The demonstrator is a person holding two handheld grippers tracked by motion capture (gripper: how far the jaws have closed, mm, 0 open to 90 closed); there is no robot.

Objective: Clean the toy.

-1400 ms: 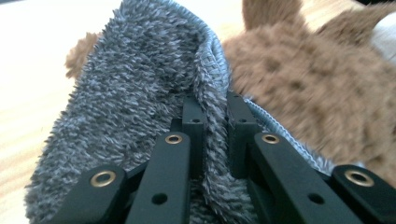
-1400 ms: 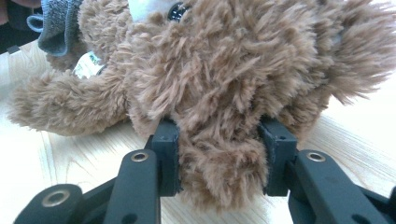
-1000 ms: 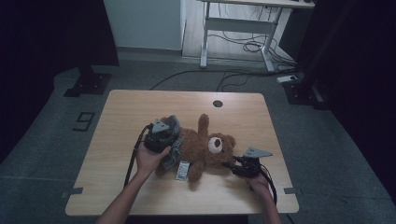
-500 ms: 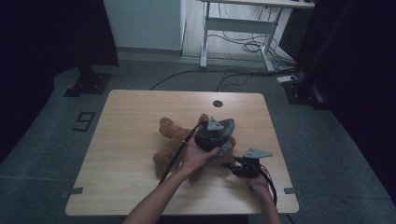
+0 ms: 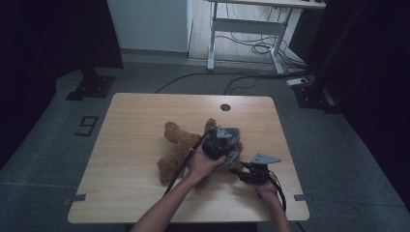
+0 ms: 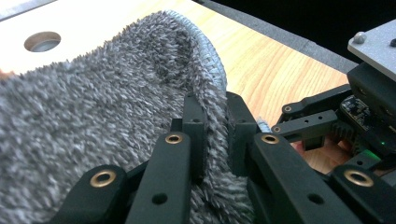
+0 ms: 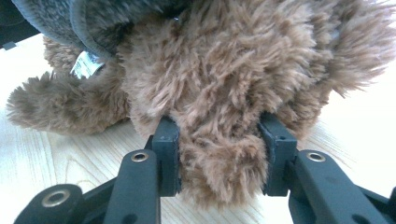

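One brown teddy bear [image 5: 181,145] lies near the middle of the wooden table [image 5: 135,116], its body stretching leftward from the grippers. The left gripper [image 6: 215,128] is clenched on the hemmed edge of one grey fleece garment [image 6: 93,130], with the cloth pinched between its jaws and draped over the bear's head end. The right gripper [image 7: 219,156] grasps a furry limb or ear of the bear between its jaws; which part cannot be told. Judged step: dressing or undressing the bear, with the garment being worked over the head while the right gripper anchors the toy. The next move calls for a steady pull on the cloth with the anchor kept firm. Count: one bear, one garment, two grippers, one cable hole [image 5: 225,107].
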